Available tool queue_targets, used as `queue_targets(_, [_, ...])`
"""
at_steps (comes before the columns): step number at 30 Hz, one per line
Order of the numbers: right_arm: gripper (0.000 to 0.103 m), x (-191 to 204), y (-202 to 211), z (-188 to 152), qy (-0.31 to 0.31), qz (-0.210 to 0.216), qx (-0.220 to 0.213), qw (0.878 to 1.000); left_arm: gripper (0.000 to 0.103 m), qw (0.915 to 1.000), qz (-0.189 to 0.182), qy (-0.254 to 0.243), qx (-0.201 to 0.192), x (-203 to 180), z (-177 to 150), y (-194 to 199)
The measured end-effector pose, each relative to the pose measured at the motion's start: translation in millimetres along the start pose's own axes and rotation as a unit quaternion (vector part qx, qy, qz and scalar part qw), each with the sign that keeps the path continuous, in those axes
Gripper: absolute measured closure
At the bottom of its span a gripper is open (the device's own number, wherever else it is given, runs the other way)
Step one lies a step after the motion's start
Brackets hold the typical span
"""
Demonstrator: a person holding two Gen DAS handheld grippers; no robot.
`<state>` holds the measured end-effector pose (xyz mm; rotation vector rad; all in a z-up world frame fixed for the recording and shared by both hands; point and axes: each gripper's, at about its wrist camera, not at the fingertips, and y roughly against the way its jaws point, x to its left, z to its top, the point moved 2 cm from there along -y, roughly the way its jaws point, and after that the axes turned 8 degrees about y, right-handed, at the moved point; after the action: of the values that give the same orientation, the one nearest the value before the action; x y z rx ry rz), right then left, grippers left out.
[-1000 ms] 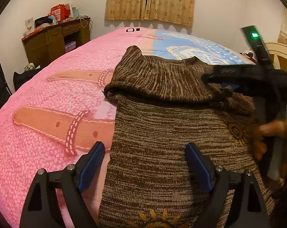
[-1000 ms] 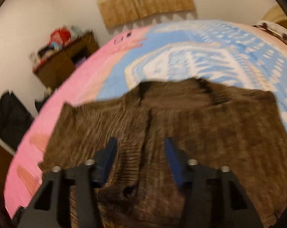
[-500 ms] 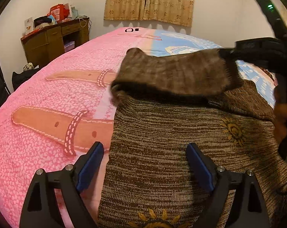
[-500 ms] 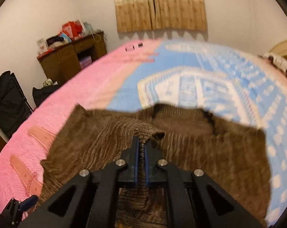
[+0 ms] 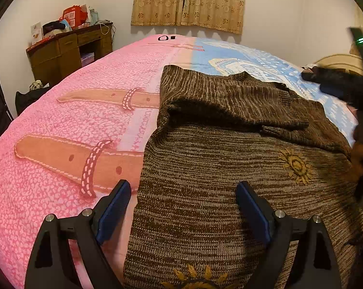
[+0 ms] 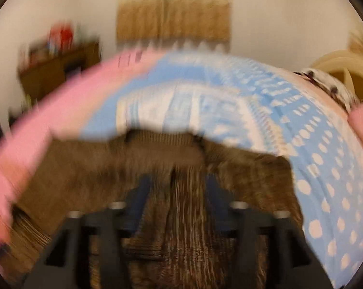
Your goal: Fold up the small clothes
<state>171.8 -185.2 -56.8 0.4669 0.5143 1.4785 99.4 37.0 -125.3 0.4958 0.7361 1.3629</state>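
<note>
- Left wrist view: I am holding the left gripper [image 5: 184, 207] wide apart and empty over the near part of the brown sweater [image 5: 229, 180], one finger above the pink bedspread [image 5: 61, 144], the other above the knit.
- The sleeve [image 5: 229, 101], which half a second ago was hanging lifted from the right gripper [image 5: 326, 82], is now lying folded across the chest of the sweater, so I am judging this sleeve fold as laid down.
- The right gripper is pulling off toward the right edge, clear of the knit, with a hand [image 5: 359, 154] below it.
- Right wrist view: heavily blurred. I am seeing the right gripper [image 6: 176, 197] with its jaws opening after being pinched together; the knit lies below them, but nothing looks pressed between the pads.
- The sweater [image 6: 157, 168] is lying on the blue part of the bedspread [image 6: 301, 132], collar toward the curtain [image 6: 171, 12].
- This view is showing the collar and far edge; only the left view is giving the folded sleeve sharply and the embroidered sun [image 5: 295, 166].
</note>
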Motion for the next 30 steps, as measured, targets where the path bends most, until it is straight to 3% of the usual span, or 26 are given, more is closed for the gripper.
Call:
queue_targets(2, [0.048, 5, 13, -3, 0.002, 0.028, 0.001, 1.000, 0.012, 1.0000, 0.001, -0.002, 0.000, -1, 0, -1])
queue_targets(4, [0.064, 25, 6, -12, 0.027, 0.068, 0.035, 0.997, 0.012, 1.0000, 0.002, -0.003, 0.001, -2, 0, -1])
queue_targets(8, [0.068, 49, -33, -44, 0.049, 0.085, 0.116, 0.988, 0.012, 1.0000, 0.004, -0.004, 0.002, -3, 0, -1])
queue_targets(12, [0.067, 41, -39, -36, 0.019, 0.100, 0.125, 0.987, 0.010, 1.0000, 0.002, -0.006, 0.003, -5, 0, -2])
queue_targets(14, [0.070, 29, -32, -33, -0.009, 0.085, 0.123, 0.989, 0.010, 1.0000, 0.003, -0.006, 0.003, -5, -1, -3])
queue_targets(18, [0.067, 7, -16, -15, -0.050, 0.061, 0.078, 0.994, 0.010, 0.9999, 0.007, -0.009, 0.001, -7, -1, -2])
queue_targets(24, [0.067, 38, -57, 12, 0.003, 0.077, 0.067, 0.995, 0.010, 1.0000, 0.004, -0.007, 0.000, -7, -1, -2])
queue_targets(26, [0.070, 44, -85, 8, 0.021, 0.060, 0.098, 0.993, 0.009, 1.0000, 0.001, -0.006, 0.000, -7, -2, -2])
queue_targets(27, [0.071, 40, -103, 1, 0.017, 0.046, 0.126, 0.991, 0.009, 1.0000, 0.000, -0.006, 0.001, -7, -2, -2])
queue_targets(30, [0.075, 19, -109, 5, -0.028, 0.044, 0.117, 0.992, 0.007, 0.9999, 0.002, -0.011, 0.003, -8, -2, -3])
